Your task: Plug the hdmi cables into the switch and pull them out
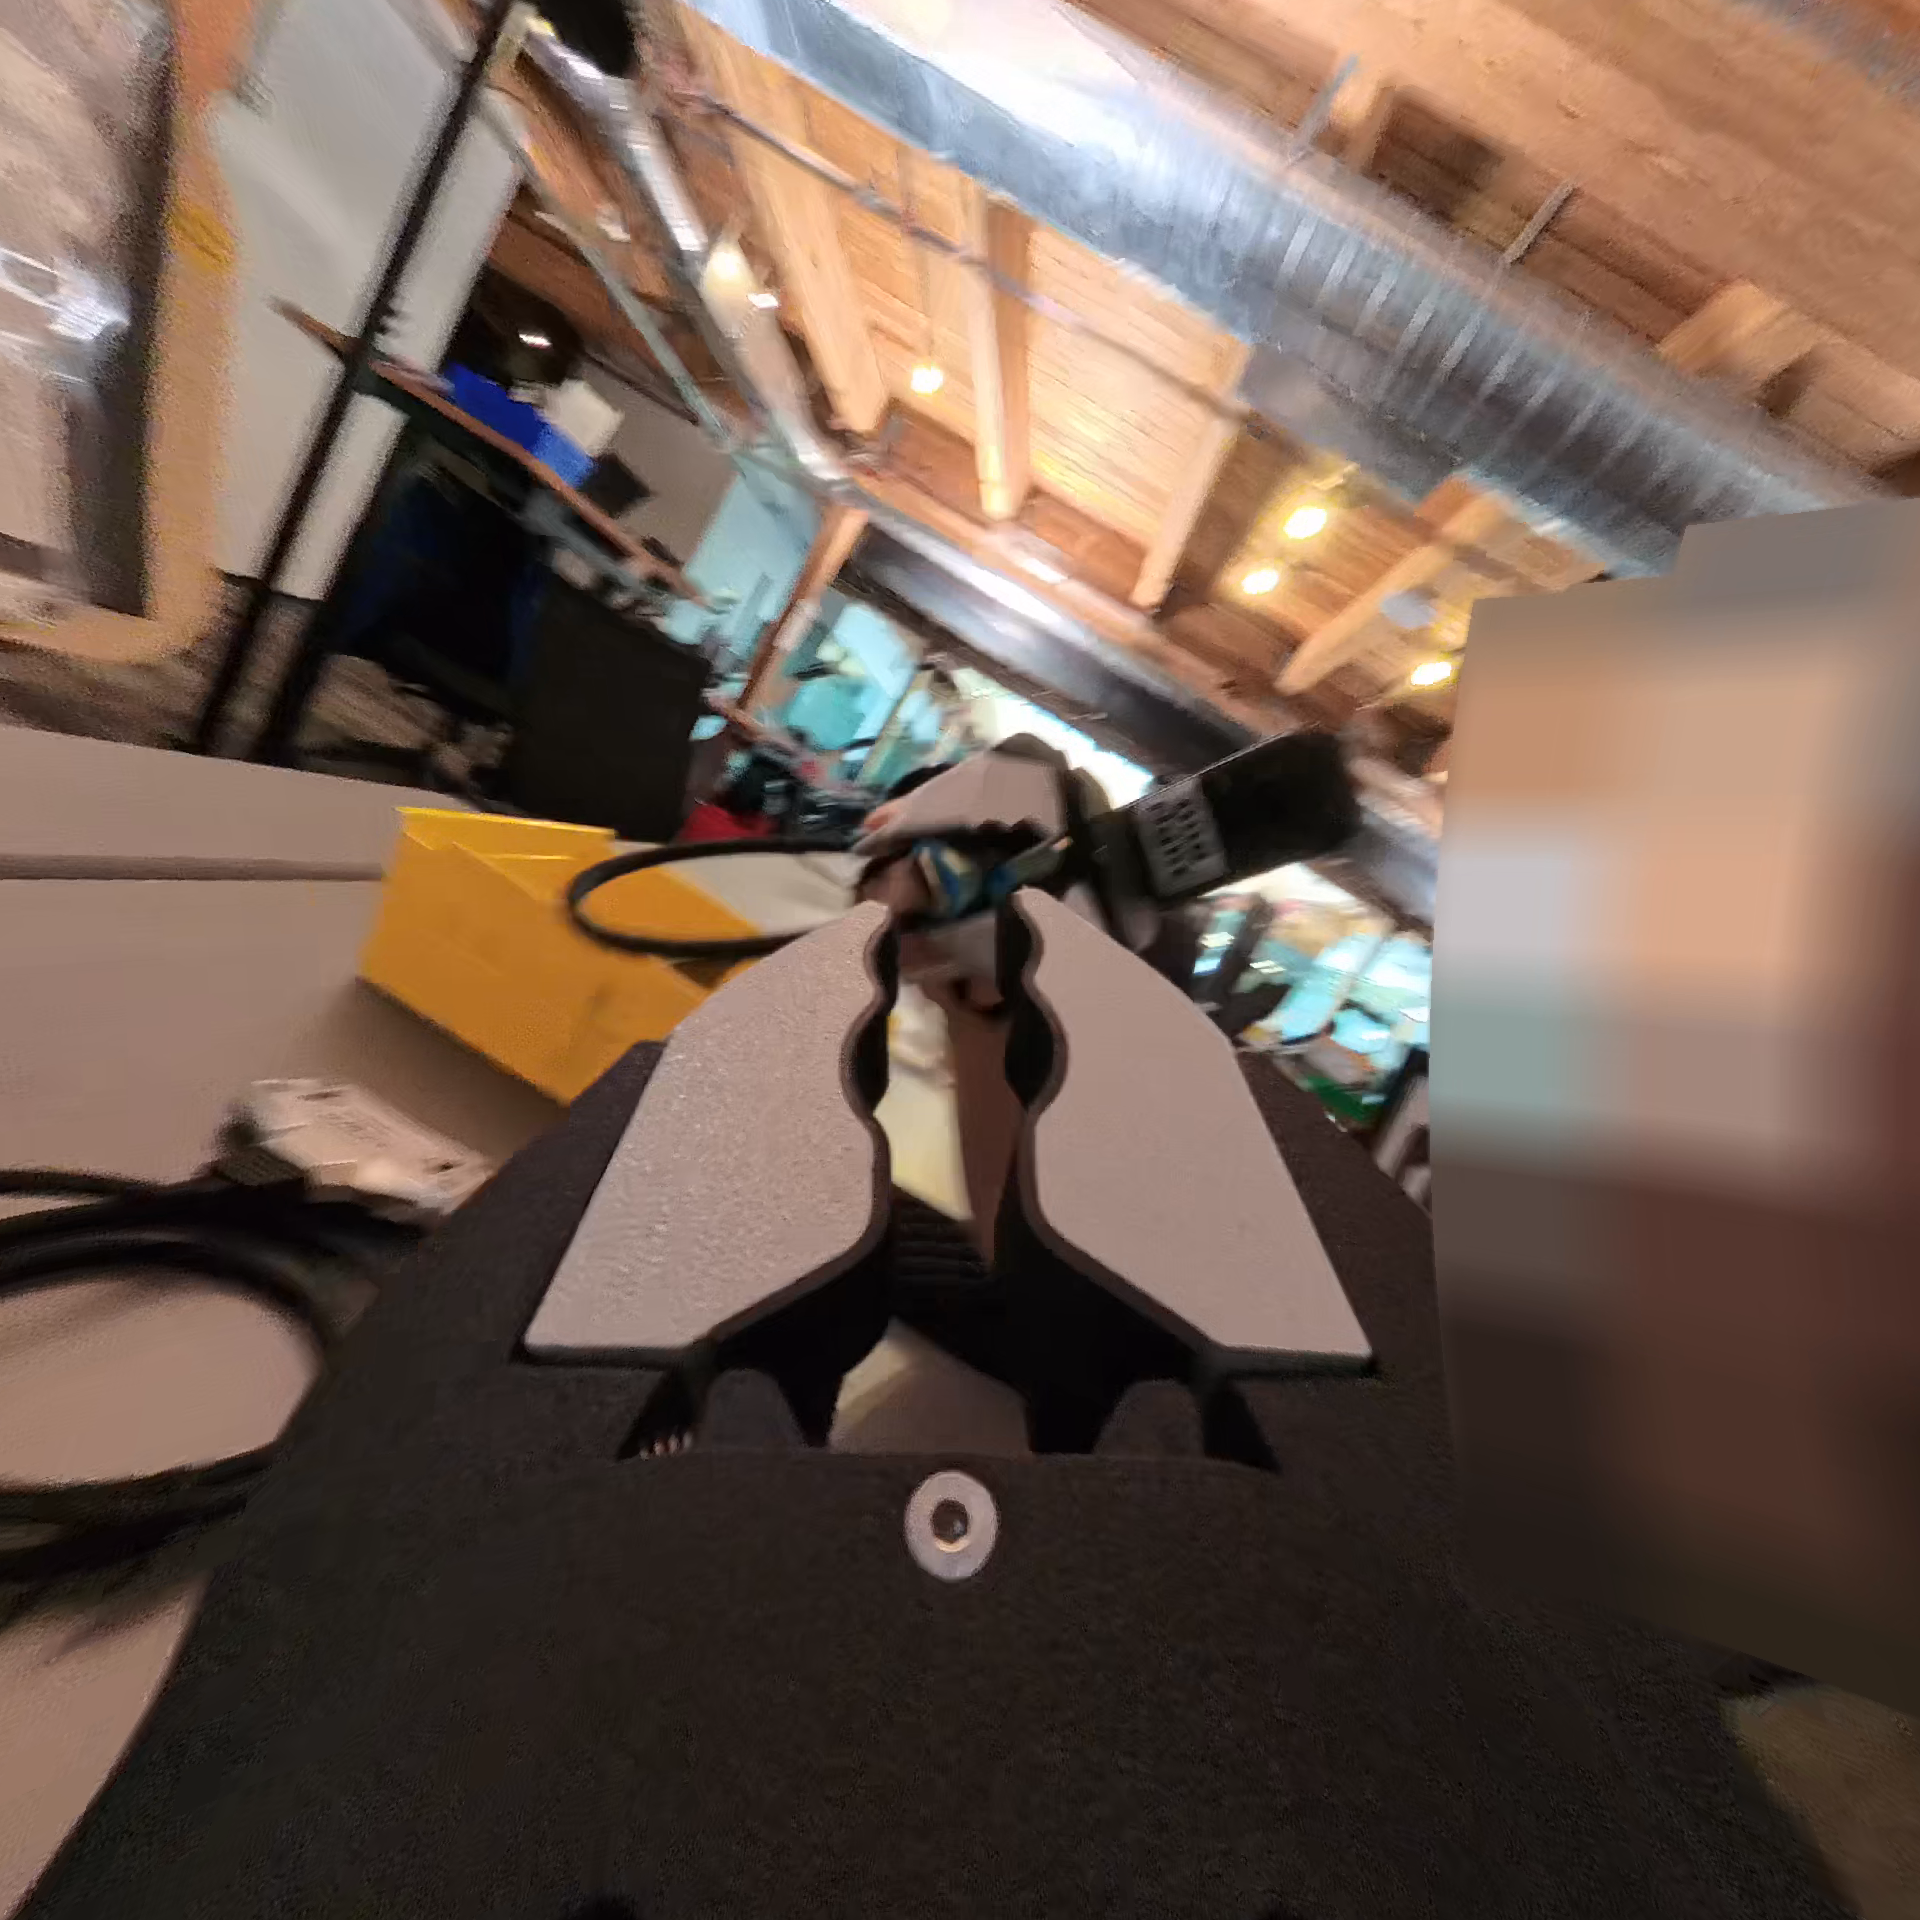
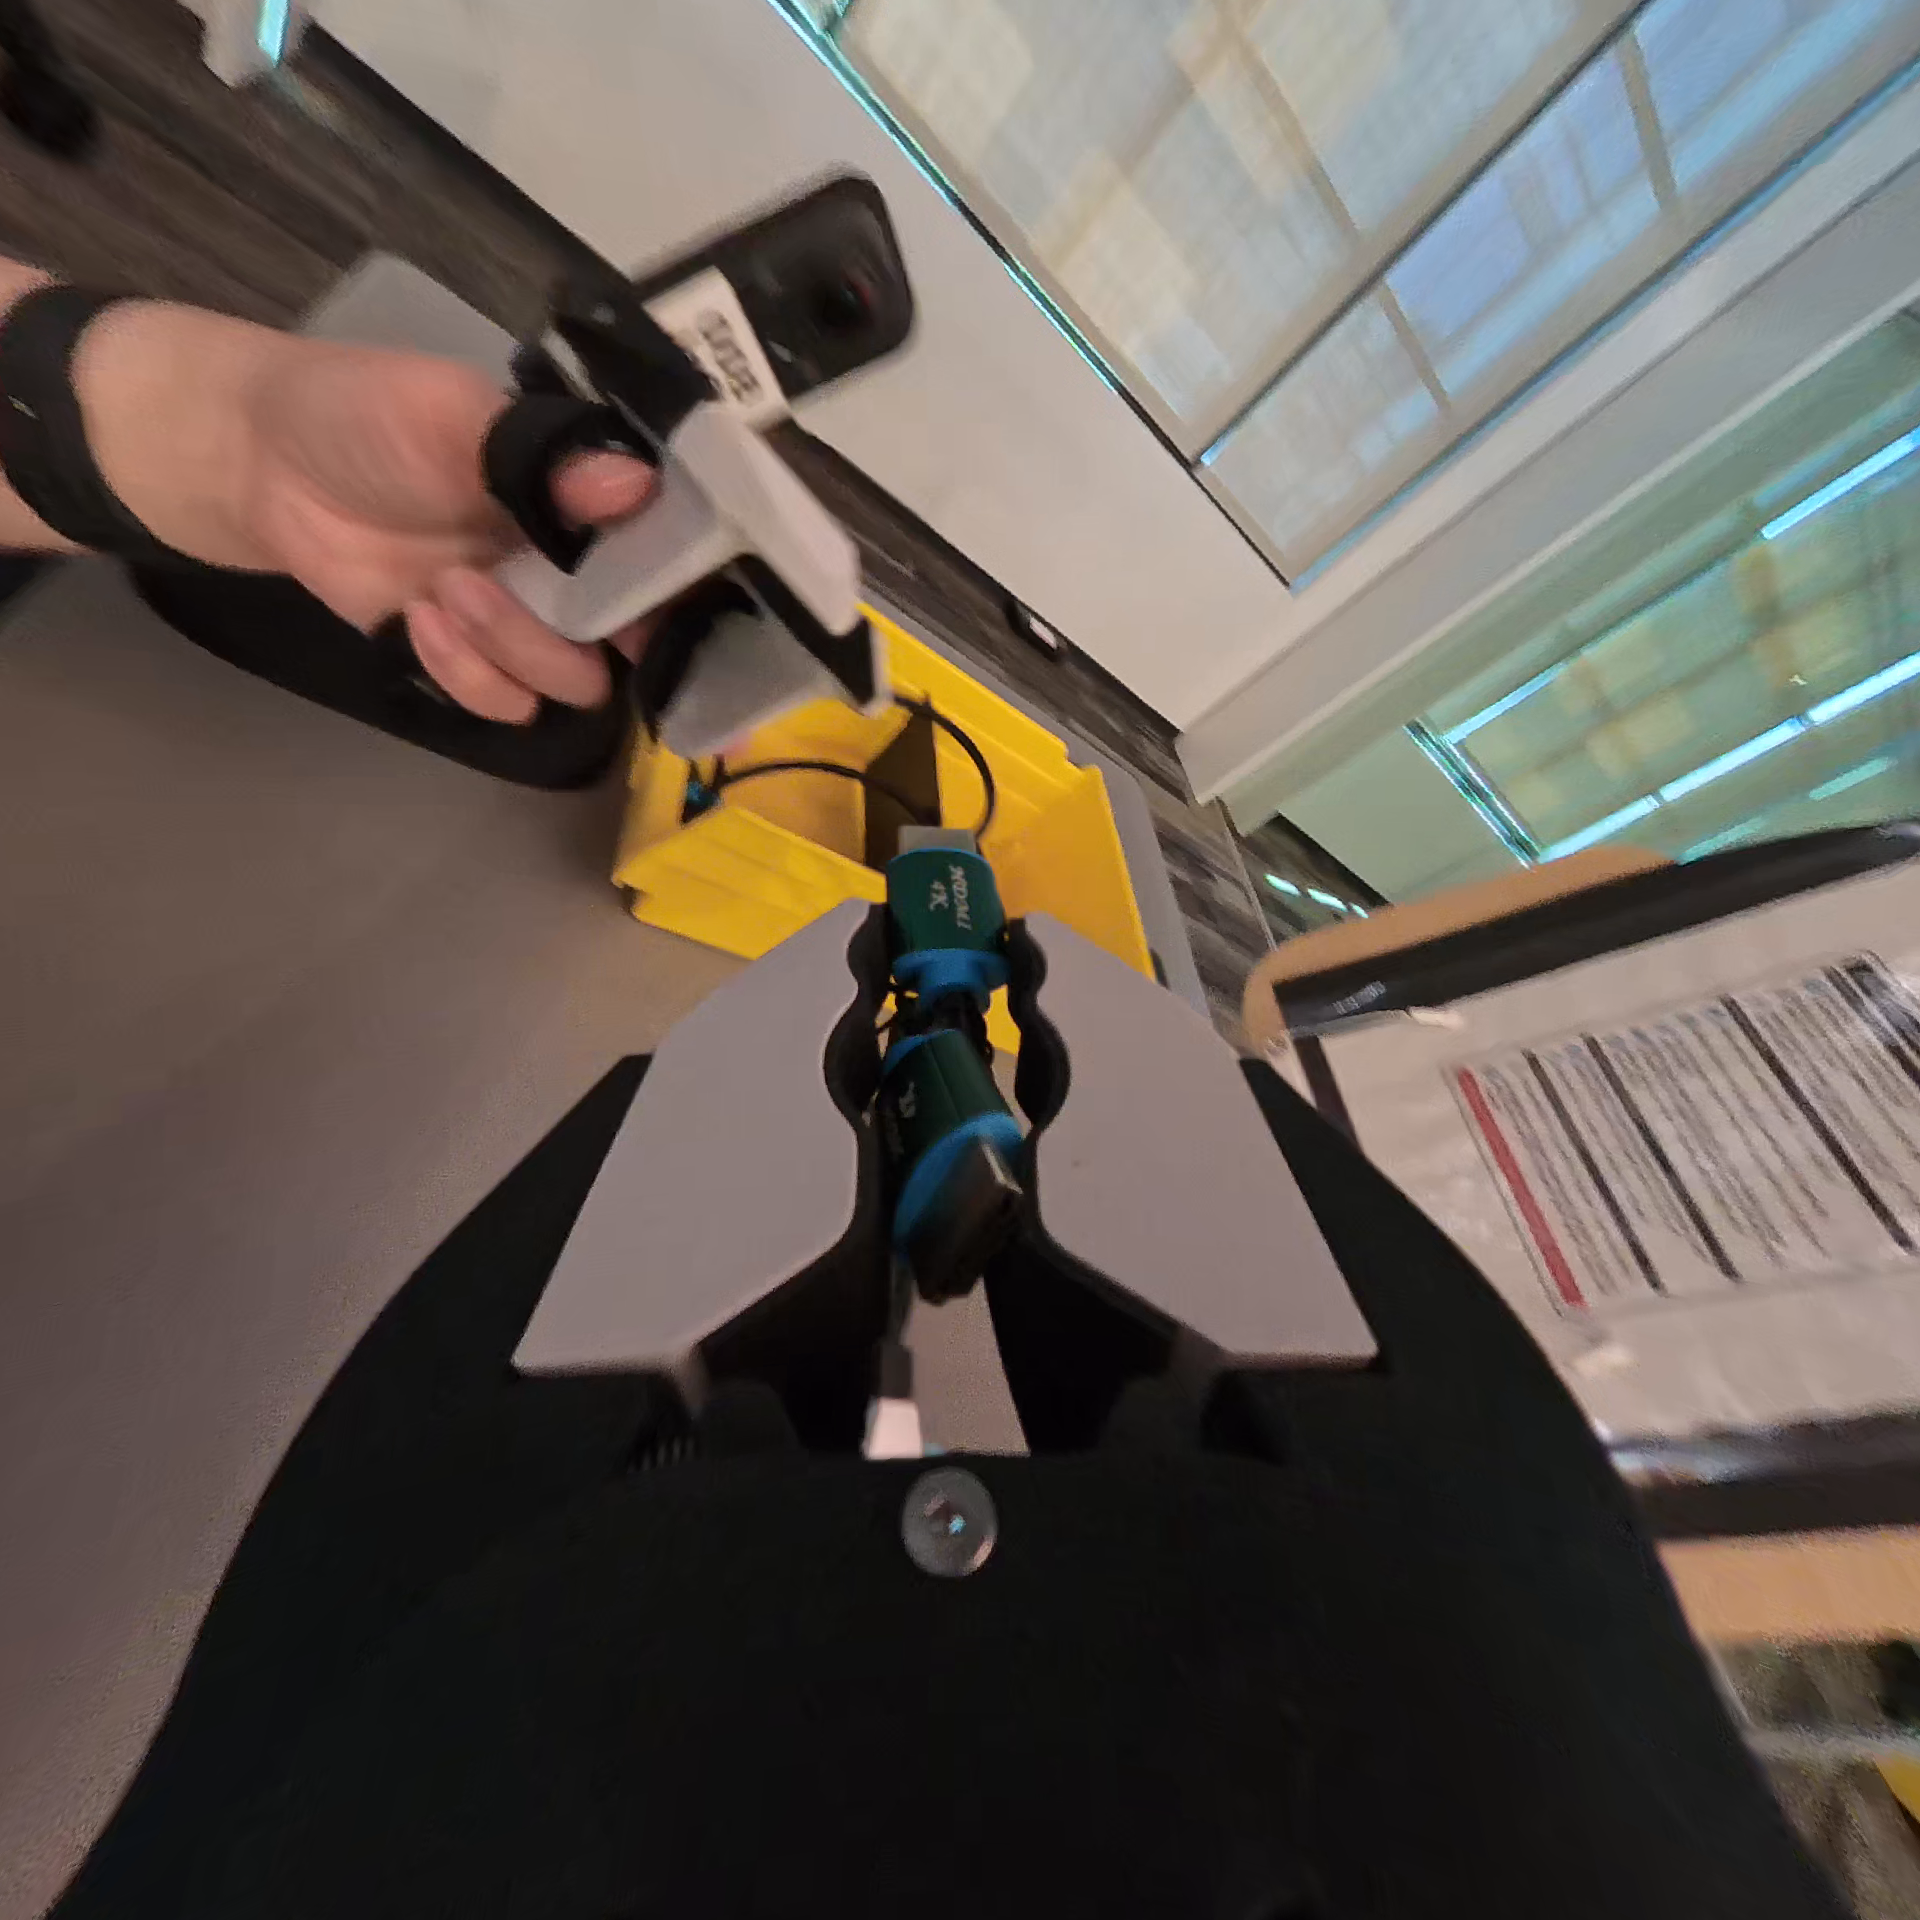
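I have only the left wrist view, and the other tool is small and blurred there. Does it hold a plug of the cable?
Observer: Yes. The right tool is shut on a teal plug, whose metal end points away from the camera.
Operator: Is only one plug there?
Observer: No, a second teal plug sits farther back between the fingers.
Operator: And the inside of the yellow bin?
Observer: A thin black cable loops over the yellow bin.
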